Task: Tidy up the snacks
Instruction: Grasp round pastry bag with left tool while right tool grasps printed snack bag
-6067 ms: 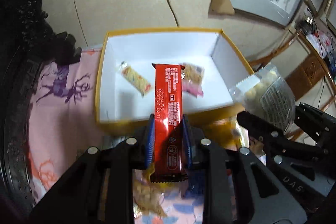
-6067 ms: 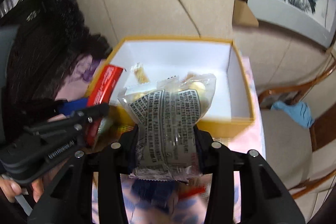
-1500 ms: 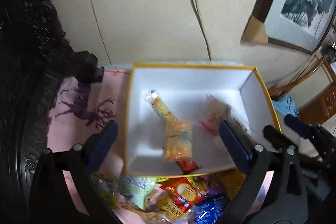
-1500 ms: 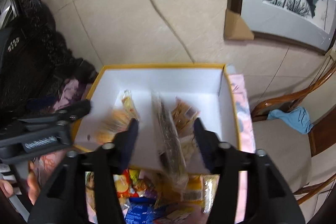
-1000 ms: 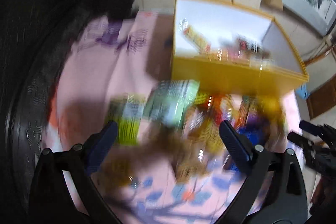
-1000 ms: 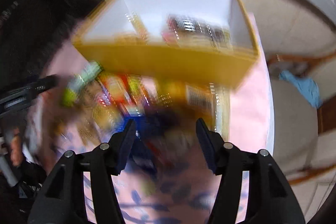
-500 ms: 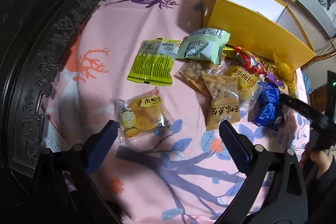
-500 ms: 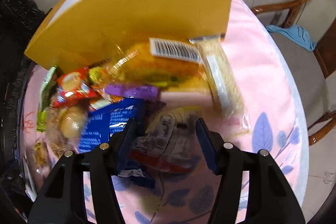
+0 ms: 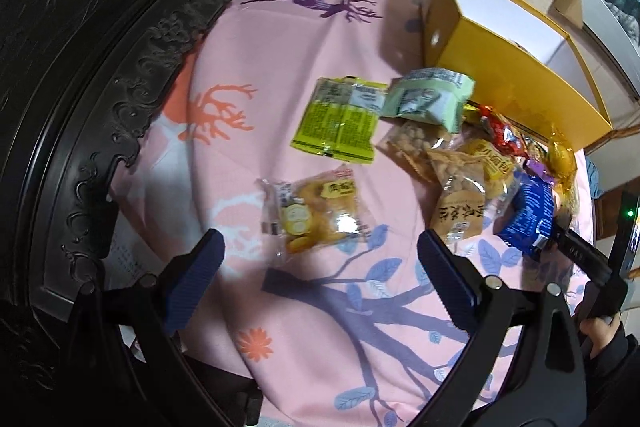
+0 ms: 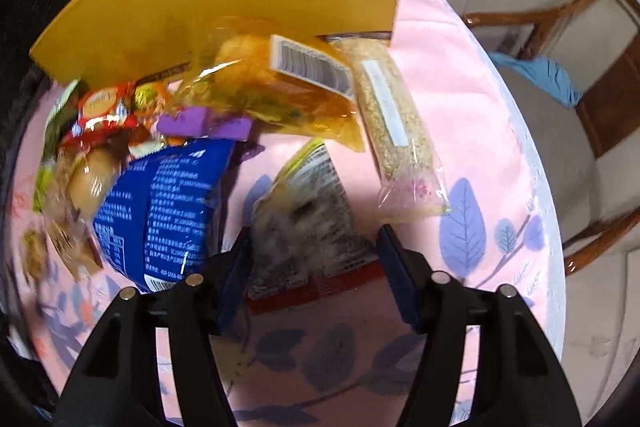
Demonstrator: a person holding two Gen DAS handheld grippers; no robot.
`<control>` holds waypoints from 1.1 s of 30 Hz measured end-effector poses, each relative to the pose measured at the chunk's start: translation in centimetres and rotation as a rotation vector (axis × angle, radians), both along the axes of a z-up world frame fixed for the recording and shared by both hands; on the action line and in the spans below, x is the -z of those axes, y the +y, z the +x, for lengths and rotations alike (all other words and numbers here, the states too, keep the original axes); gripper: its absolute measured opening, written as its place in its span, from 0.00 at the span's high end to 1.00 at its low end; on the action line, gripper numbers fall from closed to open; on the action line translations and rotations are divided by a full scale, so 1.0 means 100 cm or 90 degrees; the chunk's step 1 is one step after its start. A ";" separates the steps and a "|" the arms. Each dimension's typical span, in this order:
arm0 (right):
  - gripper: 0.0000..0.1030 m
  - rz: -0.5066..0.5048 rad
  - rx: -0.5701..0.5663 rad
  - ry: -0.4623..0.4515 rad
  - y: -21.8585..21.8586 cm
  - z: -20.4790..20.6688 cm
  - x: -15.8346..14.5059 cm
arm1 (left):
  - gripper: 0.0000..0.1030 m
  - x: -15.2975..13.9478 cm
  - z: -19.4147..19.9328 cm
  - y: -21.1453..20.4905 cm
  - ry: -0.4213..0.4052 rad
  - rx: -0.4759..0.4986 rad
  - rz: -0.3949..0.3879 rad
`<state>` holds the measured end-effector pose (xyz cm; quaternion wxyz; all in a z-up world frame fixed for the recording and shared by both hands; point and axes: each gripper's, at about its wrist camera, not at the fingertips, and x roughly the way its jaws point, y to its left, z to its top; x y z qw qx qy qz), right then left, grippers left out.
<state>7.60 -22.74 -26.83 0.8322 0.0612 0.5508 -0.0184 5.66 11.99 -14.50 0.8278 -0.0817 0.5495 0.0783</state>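
A: How do the two tools stand?

B: Both point steeply down at the table. The left gripper (image 9: 318, 277) has its blue ribbed fingers (image 9: 194, 283) spread wide over the pink cotton tablecloth printed with deer and leafy branches (image 9: 320, 327). Nothing is between them; a clear crinkly packet holding a golden round cake (image 9: 316, 213) lies flat just beyond the tips.

A: And the right one?

B: The right gripper (image 10: 316, 269) is low over the cloth, and its jaws are opening. A clear packet with grey printed text and a red band (image 10: 308, 223) lies between them, its near end blurred. The pads sit beside its edges; no firm squeeze shows. In the left wrist view a hand in a dark sleeve (image 9: 600, 331) grips that tool's black handle.

A: Where are the snacks?

B: Heaped loosely on the cloth against the outer wall of the yellow cardboard box with a white inside (image 9: 500, 75). There is a glossy blue foil pouch (image 10: 160, 211), a yellow-green flat sachet (image 9: 340, 121), a pale green puffy bag (image 9: 428, 99), a red shiny wrapper (image 10: 100, 115), a purple strip-shaped wrapper (image 10: 204, 125) and a long clear sleeve of beige grainy bar (image 10: 396, 123). An amber translucent packet with a barcode label (image 10: 280, 83) leans on the box wall.

A: What borders the cloth?

B: A dark carved wooden rim (image 9: 100, 115), curved and scrolled.
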 end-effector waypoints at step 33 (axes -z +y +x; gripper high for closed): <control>0.35 -0.040 -0.064 -0.026 0.018 -0.044 -0.002 | 0.33 0.096 0.042 -0.019 0.042 -0.041 0.043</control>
